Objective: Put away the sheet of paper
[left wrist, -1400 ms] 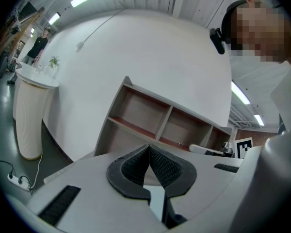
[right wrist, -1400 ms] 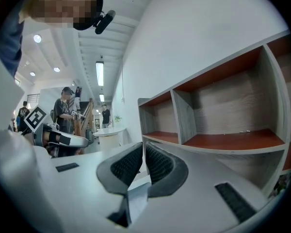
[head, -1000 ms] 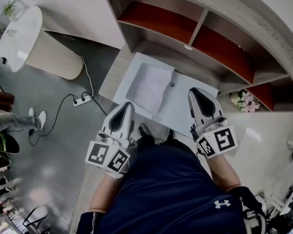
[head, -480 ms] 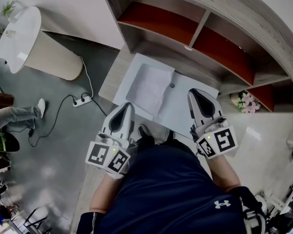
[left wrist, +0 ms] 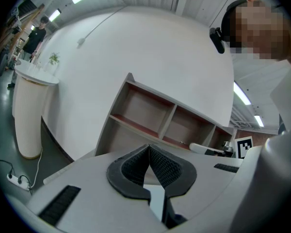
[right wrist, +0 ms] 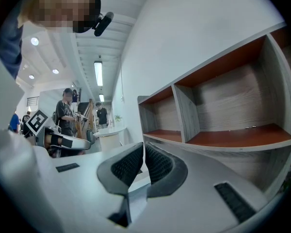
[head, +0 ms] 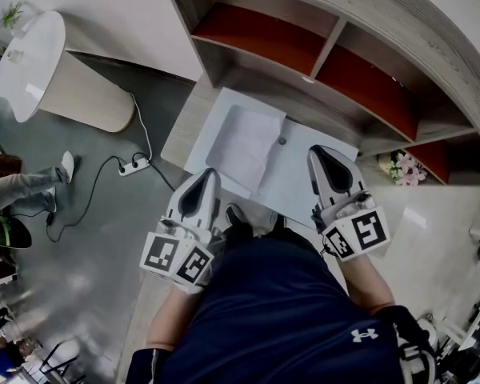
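Item: sheet of paper [head: 244,142], lying flat on the white desk [head: 304,184] ahead of you, below the shelf [head: 368,78]. Probably light, limp and prone to sliding, so pinch a free edge. Left gripper [head: 209,173] and right gripper [head: 317,150]: fingers pressed together, empty.

Wooden desk [head: 190,115], white tray [head: 304,174] perhaps, paper sheet [head: 244,144] inside

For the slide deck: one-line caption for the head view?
Shut and empty, the left tongs and right tongs hover near a sheet of paper by the shelf unit.
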{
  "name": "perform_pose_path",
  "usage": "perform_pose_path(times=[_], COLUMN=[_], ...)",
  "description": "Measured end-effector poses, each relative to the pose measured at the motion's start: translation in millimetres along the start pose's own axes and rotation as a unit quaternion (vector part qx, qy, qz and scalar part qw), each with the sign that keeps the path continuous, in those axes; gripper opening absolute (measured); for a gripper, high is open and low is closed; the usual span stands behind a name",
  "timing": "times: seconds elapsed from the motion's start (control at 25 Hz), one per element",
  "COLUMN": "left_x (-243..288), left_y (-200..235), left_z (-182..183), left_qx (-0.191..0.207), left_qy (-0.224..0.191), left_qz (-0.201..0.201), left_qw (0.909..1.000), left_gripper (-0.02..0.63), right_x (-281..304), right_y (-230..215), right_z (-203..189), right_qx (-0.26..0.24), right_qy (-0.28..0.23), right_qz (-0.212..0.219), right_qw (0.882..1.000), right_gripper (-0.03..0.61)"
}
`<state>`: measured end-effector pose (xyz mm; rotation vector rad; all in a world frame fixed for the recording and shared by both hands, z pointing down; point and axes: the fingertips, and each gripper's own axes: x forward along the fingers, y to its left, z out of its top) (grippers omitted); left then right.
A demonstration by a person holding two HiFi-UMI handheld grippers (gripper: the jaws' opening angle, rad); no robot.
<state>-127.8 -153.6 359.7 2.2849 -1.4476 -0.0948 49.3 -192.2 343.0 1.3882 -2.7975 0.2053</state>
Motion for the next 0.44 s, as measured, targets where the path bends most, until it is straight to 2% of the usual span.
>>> perform_pose_path(times=[0.44], left_x=[1.9], left_y=[4.2], left_z=[1.4], left_qx=[0.0], left_qy=[0.004], left_qz=[-0.003], left_qw=[1.0], left_gripper=[0.015], right_x=[5.6], right_y=[0.5], right_z=[-3.2], right_qx=[0.001], right_qy=[0.007], right_qz=[0.0], right_qw=[1.0], right_gripper=[0.023])
